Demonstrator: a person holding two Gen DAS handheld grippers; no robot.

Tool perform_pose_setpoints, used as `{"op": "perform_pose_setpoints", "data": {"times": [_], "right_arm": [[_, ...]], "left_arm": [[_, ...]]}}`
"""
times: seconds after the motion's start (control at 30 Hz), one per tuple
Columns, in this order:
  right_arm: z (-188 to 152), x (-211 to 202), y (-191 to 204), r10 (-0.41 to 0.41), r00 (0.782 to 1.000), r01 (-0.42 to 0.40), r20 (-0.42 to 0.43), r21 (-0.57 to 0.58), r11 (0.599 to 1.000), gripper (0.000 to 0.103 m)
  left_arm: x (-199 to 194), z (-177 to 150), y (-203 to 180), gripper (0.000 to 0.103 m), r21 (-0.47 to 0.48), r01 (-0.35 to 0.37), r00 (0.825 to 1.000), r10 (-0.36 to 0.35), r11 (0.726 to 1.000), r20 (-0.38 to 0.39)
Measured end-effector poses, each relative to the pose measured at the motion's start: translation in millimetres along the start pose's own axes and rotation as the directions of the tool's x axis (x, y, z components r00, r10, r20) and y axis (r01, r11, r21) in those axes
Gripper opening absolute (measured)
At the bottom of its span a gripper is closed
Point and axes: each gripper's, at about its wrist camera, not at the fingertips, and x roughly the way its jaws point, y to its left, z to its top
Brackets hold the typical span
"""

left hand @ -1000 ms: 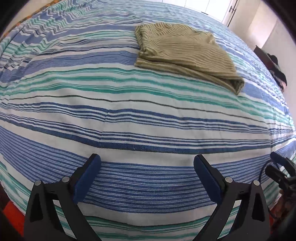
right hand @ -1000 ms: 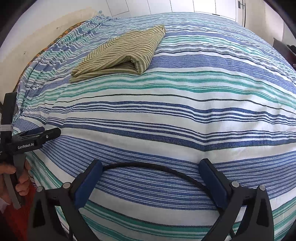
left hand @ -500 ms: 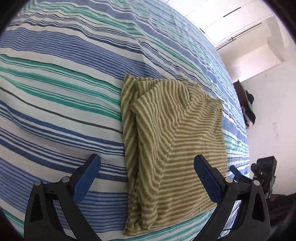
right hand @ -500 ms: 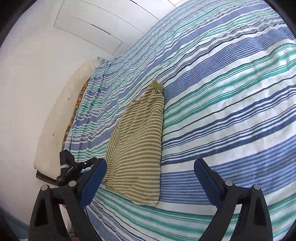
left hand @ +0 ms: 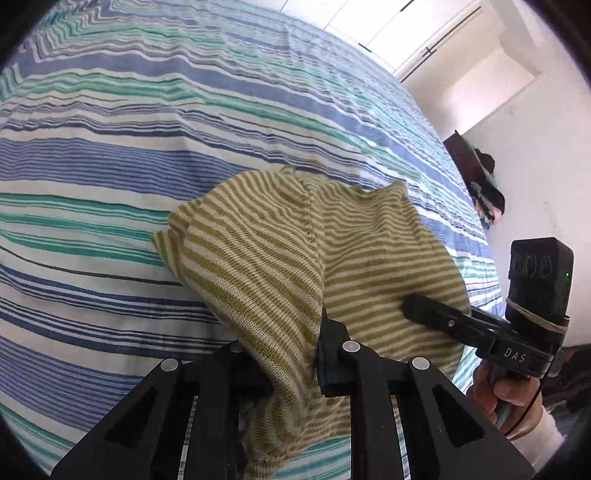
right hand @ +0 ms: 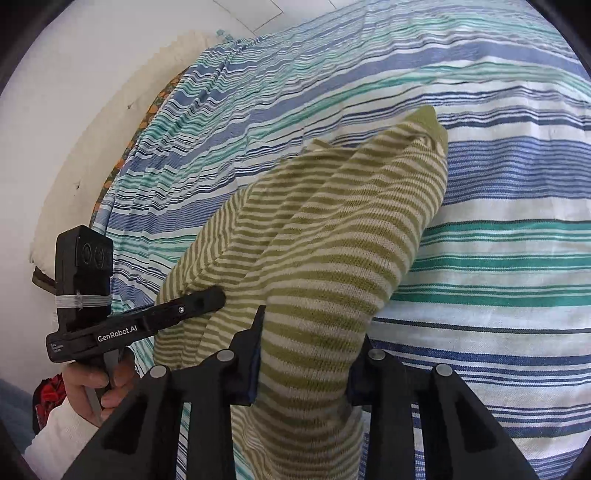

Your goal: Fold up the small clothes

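An olive and cream striped garment (left hand: pixel 369 251), folded, lies on a bed sheet (left hand: pixel 110 166) striped in blue, teal and white. My left gripper (left hand: pixel 291 354) holds the garment's near left edge; its jaws are closing, with bunched cloth pinched between the pads and raised off the sheet. In the right wrist view the same garment (right hand: pixel 332 229) fills the gap of my right gripper (right hand: pixel 306 354), whose jaws are closing on a thick fold at the near right edge. Each gripper shows in the other's view, with a hand on its handle: right gripper (left hand: pixel 424 308), left gripper (right hand: pixel 207 301).
White cupboard doors (left hand: pixel 388 33) stand beyond the bed. A dark piece of furniture with clothes piled on it (left hand: pixel 484 184) is by the right wall. A cream cushion (right hand: pixel 92 166) leans at the bed's left side, and something red (right hand: pixel 48 395) lies on the floor.
Both grippers came forward to the garment's near edge and went from wide open to closed on it. The cloth has bunched up and risen off the sheet.
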Motion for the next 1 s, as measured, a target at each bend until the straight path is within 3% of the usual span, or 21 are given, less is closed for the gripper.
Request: {"op": "perform_pose_setpoints", "data": {"times": [0.23,0.37,0.47,0.53,0.57,0.6,0.63,0.7,0.83,0.9,1.0], "right_arm": [[7,-115,40,0.028,0.994,-0.016,0.103,-0.115,0.993,0.031],[-5,-169,52,0.036,0.992,-0.017,0.125,-0.150,0.989,0.031],[-32,-180,38,0.007,0.996,0.004,0.084,-0.128,0.992,0.032],[-61,-177,14,-0.064,0.998,0.065,0.027,-0.074,0.995,0.043],[-80,-173,-4,-0.121,0.992,0.120,-0.019,-0.043,0.992,0.051],[-98,-171,-18,-0.195,0.980,0.194,-0.051,-0.022,0.981,0.077],[-117,-176,-29,-0.269,0.962,0.269,-0.052,-0.008,0.963,0.087],[-157,-193,-42,-0.345,0.938,0.345,-0.028,0.016,0.938,0.087],[-222,-228,-30,-0.432,0.901,0.431,0.042,0.048,0.901,0.088],[-246,-242,-10,-0.472,0.879,0.470,0.076,0.043,0.882,0.094],[-271,-258,22,-0.460,0.880,0.458,0.116,0.046,0.888,0.096]], "left_arm": [[-92,2,-70,0.016,0.105,0.118,0.986,-0.130,0.987,0.109],[-108,-19,-111,0.016,0.171,0.135,0.980,-0.157,0.976,0.120],[-79,-53,-117,0.029,0.153,0.088,0.993,-0.098,0.984,0.060],[-49,-89,-108,0.058,0.133,-0.035,0.999,0.035,0.990,0.002],[-38,-110,-102,0.058,0.135,-0.107,0.994,0.111,0.985,-0.018],[-34,-132,-95,0.058,0.149,-0.166,0.985,0.172,0.975,-0.027],[-34,-152,-91,0.059,0.163,-0.210,0.976,0.216,0.964,-0.023],[-48,-188,-87,0.066,0.171,-0.290,0.956,0.294,0.942,0.008],[-93,-229,-95,0.094,0.143,-0.429,0.903,0.419,0.892,0.098],[-117,-239,-108,0.098,0.147,-0.502,0.862,0.480,0.852,0.161],[-145,-246,-129,0.100,0.174,-0.610,0.787,0.566,0.773,0.244]]}}
